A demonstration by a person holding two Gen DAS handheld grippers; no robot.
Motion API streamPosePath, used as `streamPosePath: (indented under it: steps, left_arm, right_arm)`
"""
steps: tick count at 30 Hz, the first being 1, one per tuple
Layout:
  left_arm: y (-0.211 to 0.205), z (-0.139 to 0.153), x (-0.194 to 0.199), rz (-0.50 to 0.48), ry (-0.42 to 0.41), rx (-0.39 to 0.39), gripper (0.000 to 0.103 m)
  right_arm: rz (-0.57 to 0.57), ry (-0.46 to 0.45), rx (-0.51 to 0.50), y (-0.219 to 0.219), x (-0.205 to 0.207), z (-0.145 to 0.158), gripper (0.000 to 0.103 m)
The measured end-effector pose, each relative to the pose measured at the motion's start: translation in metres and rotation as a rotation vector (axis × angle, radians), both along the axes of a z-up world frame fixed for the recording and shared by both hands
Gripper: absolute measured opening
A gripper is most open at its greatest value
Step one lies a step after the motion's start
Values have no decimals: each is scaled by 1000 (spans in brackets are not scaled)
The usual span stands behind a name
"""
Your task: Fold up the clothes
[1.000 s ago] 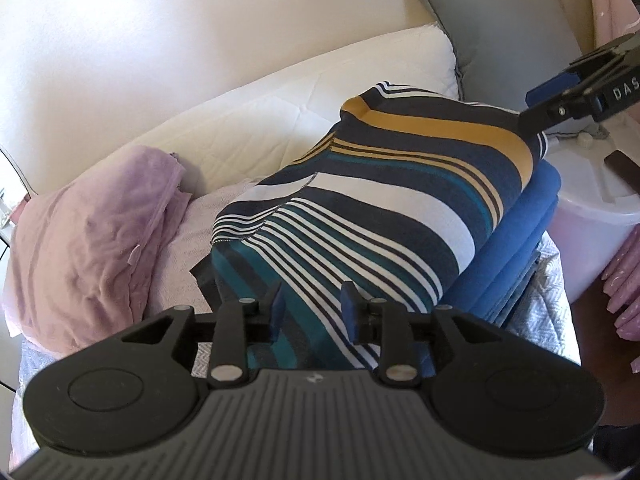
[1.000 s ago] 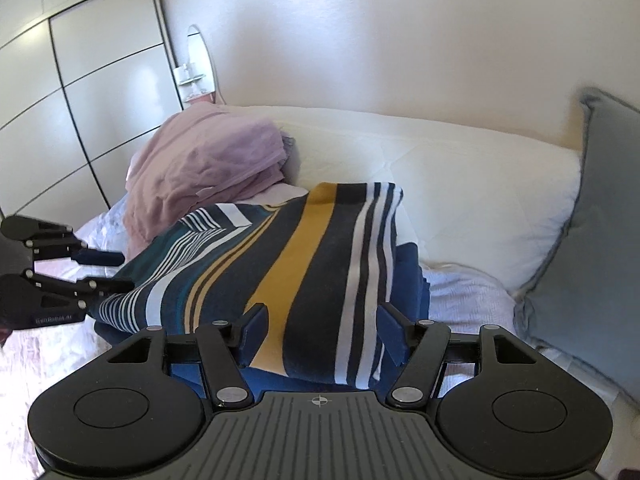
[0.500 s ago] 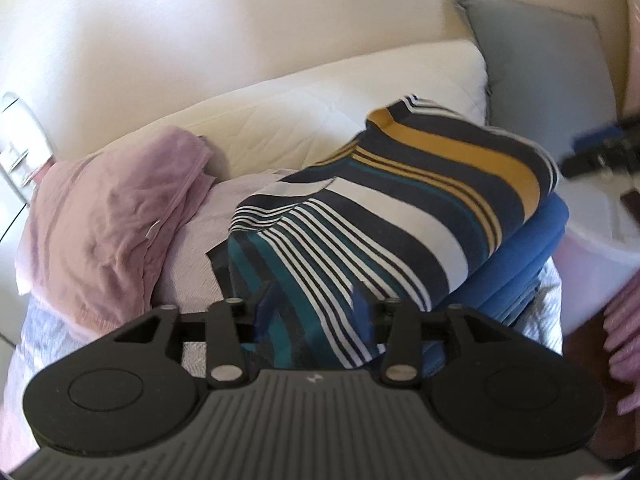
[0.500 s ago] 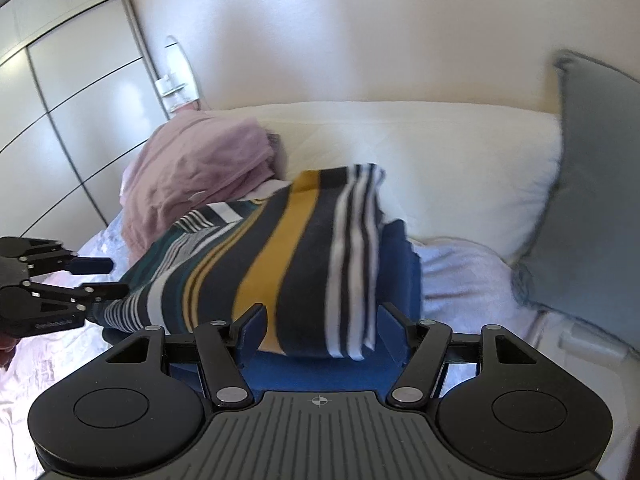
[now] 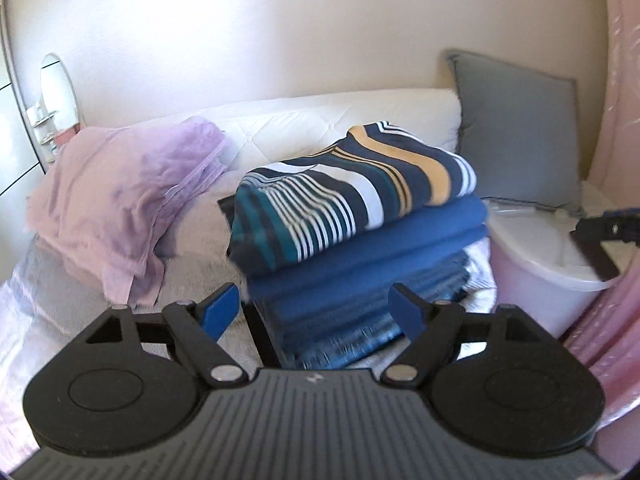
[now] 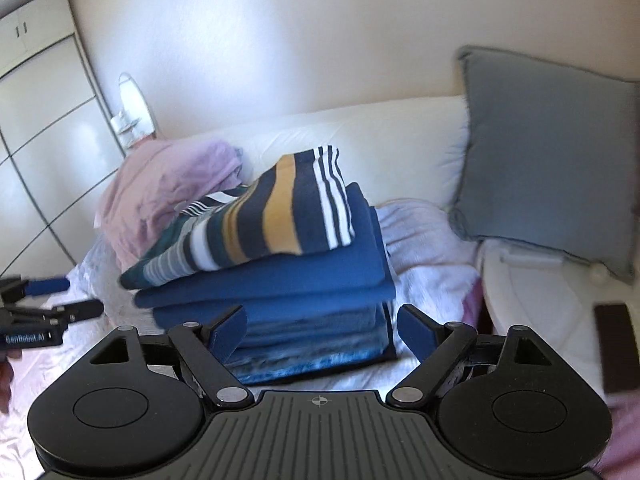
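Note:
A folded striped garment (image 5: 352, 192), navy, white, teal and mustard, lies on top of a stack of folded blue clothes (image 5: 360, 272) on the bed. It also shows in the right wrist view (image 6: 256, 224) on the same blue stack (image 6: 304, 304). My left gripper (image 5: 318, 308) is open and empty, a little back from the stack. My right gripper (image 6: 320, 326) is open and empty, in front of the stack's other side. Each gripper shows at the edge of the other's view, the right one (image 5: 608, 226) and the left one (image 6: 60, 300).
A crumpled pink-lilac garment (image 5: 120, 200) lies left of the stack. A white pillow (image 5: 320, 120) and a grey cushion (image 5: 520, 132) lean on the wall behind. A white tub (image 5: 552, 264) stands right of the bed. White wardrobe doors (image 6: 40, 140) stand far left.
Both grippers have let go of the striped garment, opened wide and pulled back from the stack. The garment now rests folded on the blue stack.

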State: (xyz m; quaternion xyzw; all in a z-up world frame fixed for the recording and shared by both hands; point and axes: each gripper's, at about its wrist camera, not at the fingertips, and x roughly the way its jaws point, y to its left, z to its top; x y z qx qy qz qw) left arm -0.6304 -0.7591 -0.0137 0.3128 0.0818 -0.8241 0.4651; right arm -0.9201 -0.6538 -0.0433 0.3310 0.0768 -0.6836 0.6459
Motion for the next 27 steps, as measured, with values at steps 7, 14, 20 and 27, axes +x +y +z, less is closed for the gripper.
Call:
streamPosePath:
  steps: [7,14,20,27]
  left_arm:
    - [82,17,44,16,23,-30,84]
    - [121,26,55,72,22,-4,88]
    - [137,29,44,111,25,16,88]
    - [149,32,18,143,-3,37,88]
  right_arm:
    - [-22,12,14,93,84,20,86]
    - [5,57,34,132,120,38,86]
    - [15,93,40,134,116,50,87]
    - [46,124,51,136,102,64,87]
